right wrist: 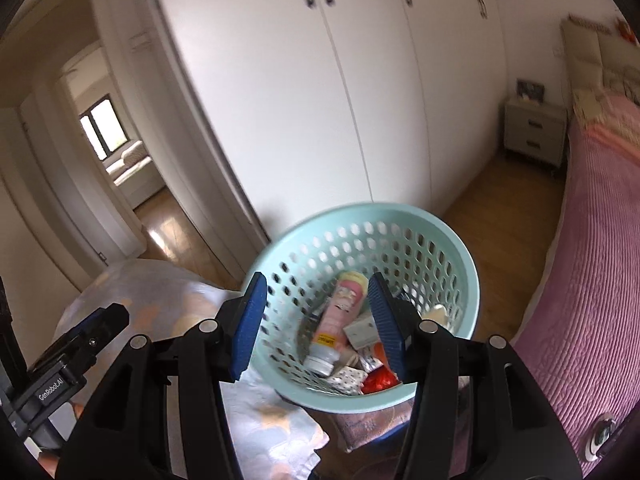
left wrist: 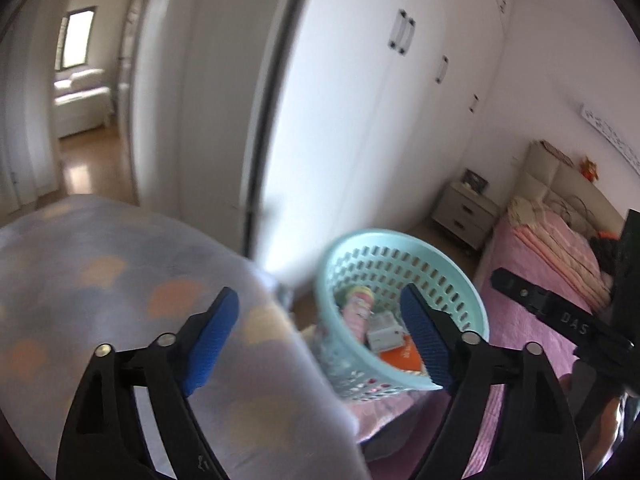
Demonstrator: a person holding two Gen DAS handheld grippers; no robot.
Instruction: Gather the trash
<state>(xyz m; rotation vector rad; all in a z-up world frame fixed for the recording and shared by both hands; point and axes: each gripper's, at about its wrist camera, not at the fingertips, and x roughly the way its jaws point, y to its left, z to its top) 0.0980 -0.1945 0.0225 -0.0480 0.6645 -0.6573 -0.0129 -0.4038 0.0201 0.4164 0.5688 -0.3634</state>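
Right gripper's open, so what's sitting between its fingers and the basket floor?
Nothing held. In the right wrist view the right gripper hangs open over the teal basket, with only the dropped trash below: a pink bottle and wrappers.

A basket (right wrist: 372, 248) stands at the corner of the bed (right wrist: 592, 280), resting on a cloth at the bed's edge. In the basket lie a bottle (right wrist: 340, 320), a small box (right wrist: 362, 330) just right of it, and wrappers (right wrist: 376, 380) in front of them. Left of the basket is a draped blanket (left wrist: 120, 300). Behind the basket stands a wardrobe (right wrist: 320, 100), with a doorway (right wrist: 112, 152) to its left. A nightstand (right wrist: 534, 130) sits beside the head of the bed, right of the wardrobe.
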